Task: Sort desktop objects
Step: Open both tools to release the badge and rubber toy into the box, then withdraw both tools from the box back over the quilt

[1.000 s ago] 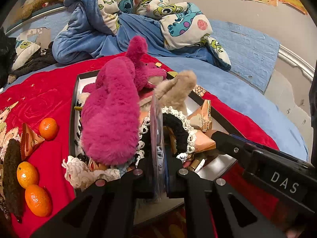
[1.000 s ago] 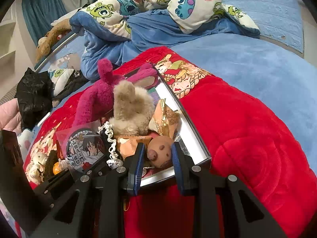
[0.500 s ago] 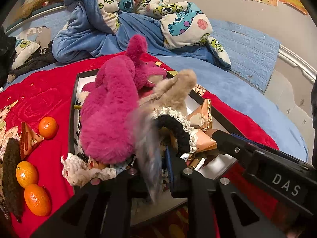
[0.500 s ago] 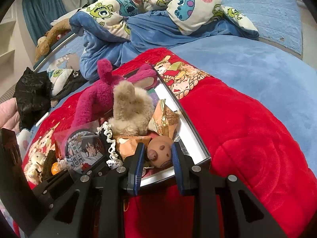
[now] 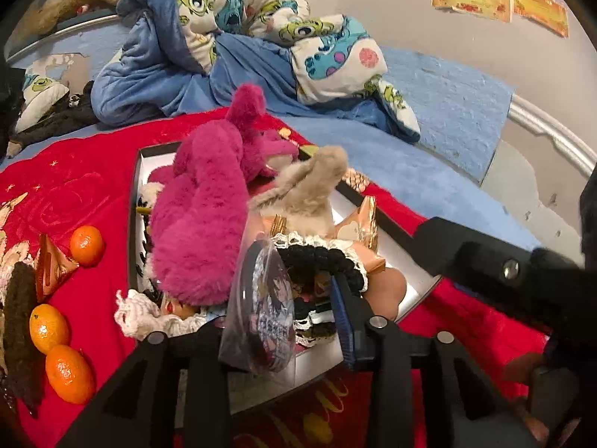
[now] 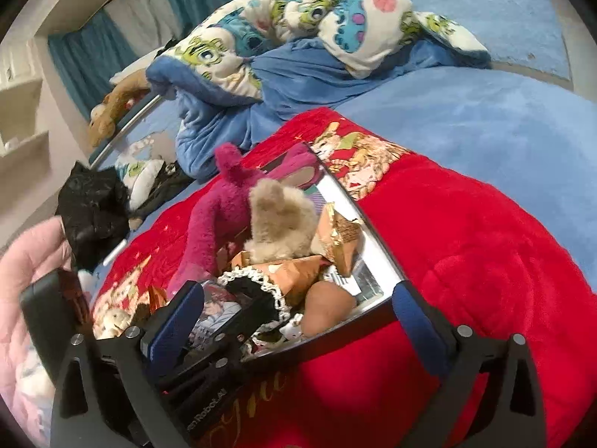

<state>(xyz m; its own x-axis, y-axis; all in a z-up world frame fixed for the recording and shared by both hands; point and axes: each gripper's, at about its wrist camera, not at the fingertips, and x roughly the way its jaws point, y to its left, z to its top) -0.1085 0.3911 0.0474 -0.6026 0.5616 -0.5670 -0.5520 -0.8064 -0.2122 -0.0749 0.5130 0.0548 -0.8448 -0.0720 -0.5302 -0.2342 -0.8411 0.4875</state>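
Observation:
A black-rimmed tray point(image 5: 135, 201) on the red blanket holds a pink plush point(image 5: 201, 224), a beige plush point(image 5: 306, 190), gold snack packets point(image 5: 363, 224) and a black lace scrunchie point(image 5: 321, 261). My left gripper point(image 5: 280, 310) is at the tray's near edge with its jaws opening. A round anime badge in a clear bag point(image 5: 265, 310) leans loose between them, clear of the blue pad. My right gripper point(image 6: 294, 295) is opening wide over the tray's near corner point(image 6: 373, 231). A brown ball toy point(image 6: 328, 310) lies in the tray between its fingers, untouched.
Three oranges point(image 5: 86, 244) point(image 5: 48, 328) point(image 5: 69, 379) and a triangular packet point(image 5: 50, 272) lie on the red blanket point(image 6: 466, 242) left of the tray. A crumpled cartoon duvet point(image 5: 242, 37) is piled behind. A pink sleeve point(image 6: 22, 280) is at the left edge.
The left jaws have parted and the bagged badge has tipped from edge-on to leaning flat. The right jaws have sprung wide off the brown ball, which now rests in the tray.

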